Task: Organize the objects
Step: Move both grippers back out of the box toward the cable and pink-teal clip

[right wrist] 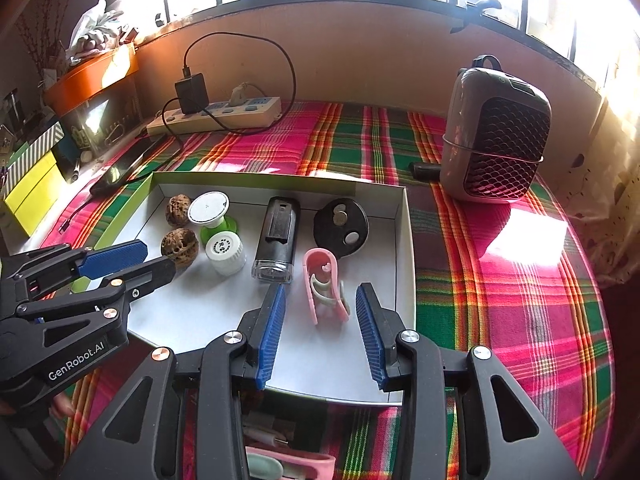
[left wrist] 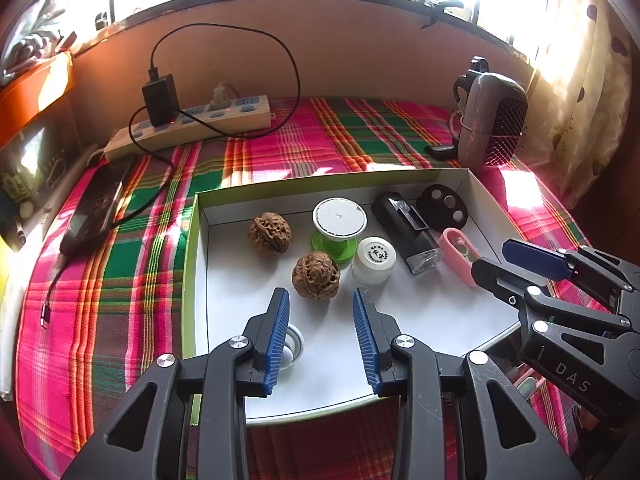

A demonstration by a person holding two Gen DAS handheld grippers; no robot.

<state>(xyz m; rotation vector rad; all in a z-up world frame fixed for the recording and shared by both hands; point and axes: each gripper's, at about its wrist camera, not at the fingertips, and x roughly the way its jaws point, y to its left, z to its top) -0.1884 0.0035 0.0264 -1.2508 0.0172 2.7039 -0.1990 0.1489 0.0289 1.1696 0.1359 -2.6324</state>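
Both grippers are hanging open over the white tray (right wrist: 406,240). The right gripper (right wrist: 320,320) is holding nothing, with the pink clip (right wrist: 324,292) lying loose between its jaws; the left gripper (left wrist: 322,334) is empty too. Next, I think, another thing needs picking.

The left gripper (left wrist: 321,334) is made of black plastic. Each of its two fingers has a blue pad (left wrist: 278,338) with tiny ridges, like a comb. Round shiny silver screws (left wrist: 238,342) sit where the black arms join. The arms have holes shaped like triangles cut through them.

The right gripper (right wrist: 320,330) looks just the same — black arms, blue ridged pads (right wrist: 271,334), shiny round screws (right wrist: 409,336). One of its screws (right wrist: 161,354) looks a bit copper.

Seen from the side, the right gripper has white letters, "DAS". The left one has white words — "GenRobot.AI" — and a tiny red light.
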